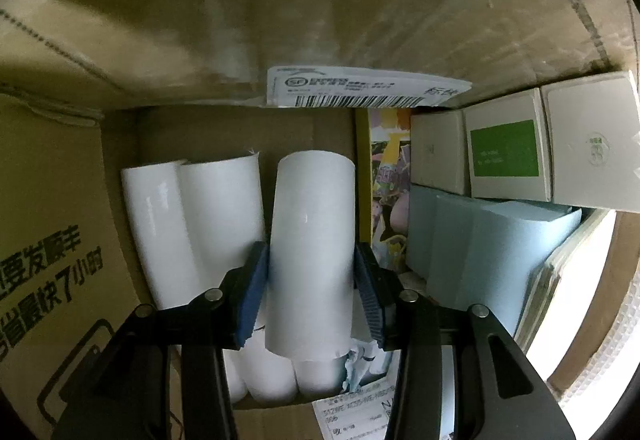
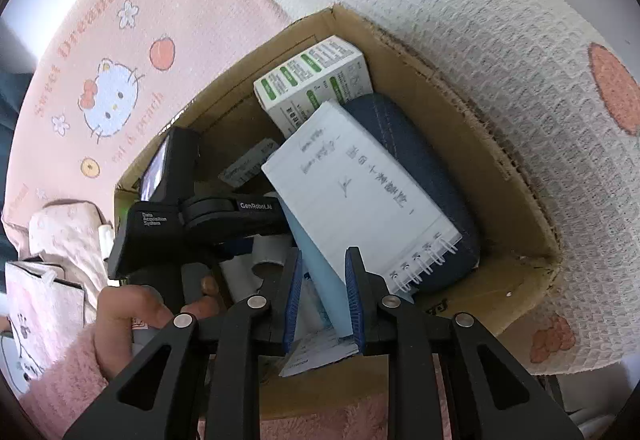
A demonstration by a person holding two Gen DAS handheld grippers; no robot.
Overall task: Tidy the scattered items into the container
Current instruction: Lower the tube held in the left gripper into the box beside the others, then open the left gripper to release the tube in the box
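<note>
Rolls lie at lower left of the cardboard box (image 1: 60,199), where our left tool (image 1: 310,292) pinches a white roll (image 1: 312,240) lengthwise between its pads, while our right tool (image 2: 322,300) hangs spread around the blue pad (image 2: 320,268) beneath the notebook (image 2: 360,191).

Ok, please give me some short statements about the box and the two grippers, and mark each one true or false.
1. The left gripper is closed on a white roll. True.
2. The cardboard box stands on bare wooden floor. False: it rests on a pink and white cartoon-print blanket.
3. A spiral notebook lies on a dark blue case in the box. True.
4. The right gripper holds the white box with green labels. False: its blue pads flank a light blue sheet; that box lies deeper inside, untouched.
5. More white rolls lie beside the held one. True.
</note>
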